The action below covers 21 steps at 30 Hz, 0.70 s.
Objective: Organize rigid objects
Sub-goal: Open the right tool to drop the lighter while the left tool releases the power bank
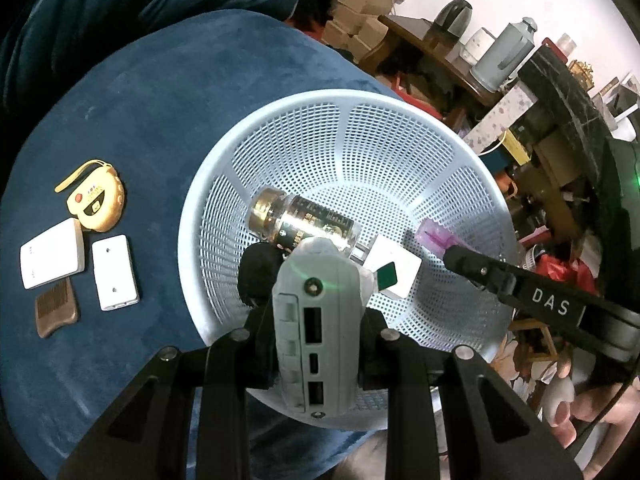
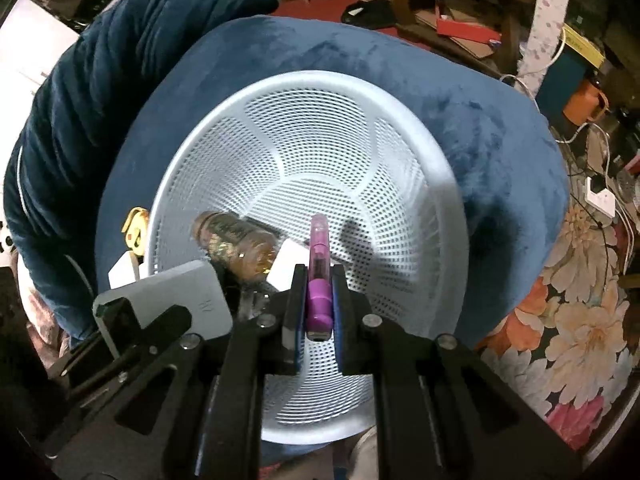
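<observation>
A pale blue mesh basket (image 1: pixel 400 128) (image 2: pixel 432 160) sits on a blue plush cushion (image 1: pixel 140 100). In it lie a gold-capped bottle (image 1: pixel 296 220) (image 2: pixel 236 244) and a white box (image 1: pixel 394 270) (image 2: pixel 286 264). My left gripper (image 1: pixel 316 280) is shut on a grey power bank (image 1: pixel 316 336), held over the basket's near side; it also shows in the right wrist view (image 2: pixel 180 300). My right gripper (image 2: pixel 318 292) is shut on a purple lighter (image 2: pixel 319 268), held above the basket; its purple tip shows in the left wrist view (image 1: pixel 434 236).
On the cushion left of the basket lie a yellow gadget (image 1: pixel 96 200), a white square device (image 1: pixel 52 254), a white slim device (image 1: pixel 115 272) and a wooden comb (image 1: pixel 56 314). A cluttered shelf (image 1: pixel 500 64) and a floral floor (image 2: pixel 580 320) lie beyond.
</observation>
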Tool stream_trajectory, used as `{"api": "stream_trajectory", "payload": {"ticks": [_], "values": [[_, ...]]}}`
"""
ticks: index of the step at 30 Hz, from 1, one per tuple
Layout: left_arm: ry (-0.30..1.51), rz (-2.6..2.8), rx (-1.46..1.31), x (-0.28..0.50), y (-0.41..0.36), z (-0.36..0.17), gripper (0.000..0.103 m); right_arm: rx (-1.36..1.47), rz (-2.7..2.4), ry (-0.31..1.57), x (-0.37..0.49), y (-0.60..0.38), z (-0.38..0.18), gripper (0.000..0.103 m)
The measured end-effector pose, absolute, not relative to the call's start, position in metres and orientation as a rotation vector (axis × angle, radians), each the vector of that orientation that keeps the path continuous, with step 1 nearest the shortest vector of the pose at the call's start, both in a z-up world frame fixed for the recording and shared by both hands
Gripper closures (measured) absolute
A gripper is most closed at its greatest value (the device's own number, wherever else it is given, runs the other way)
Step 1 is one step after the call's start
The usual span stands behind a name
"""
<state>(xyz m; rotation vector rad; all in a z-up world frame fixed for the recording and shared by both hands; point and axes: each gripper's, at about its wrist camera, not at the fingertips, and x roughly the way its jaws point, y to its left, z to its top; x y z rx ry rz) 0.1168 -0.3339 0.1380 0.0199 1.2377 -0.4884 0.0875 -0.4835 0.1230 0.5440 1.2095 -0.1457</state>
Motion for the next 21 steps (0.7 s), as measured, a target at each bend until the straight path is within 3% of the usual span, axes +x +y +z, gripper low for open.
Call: {"api": "stream_trajectory", "payload": {"ticks": [21], "values": [[1.237,-0.502,0.012,0.117,-0.337,0.135,0.074,0.582,-0.181,1.226,0.089,-0.487,0.125,0.087]]}}
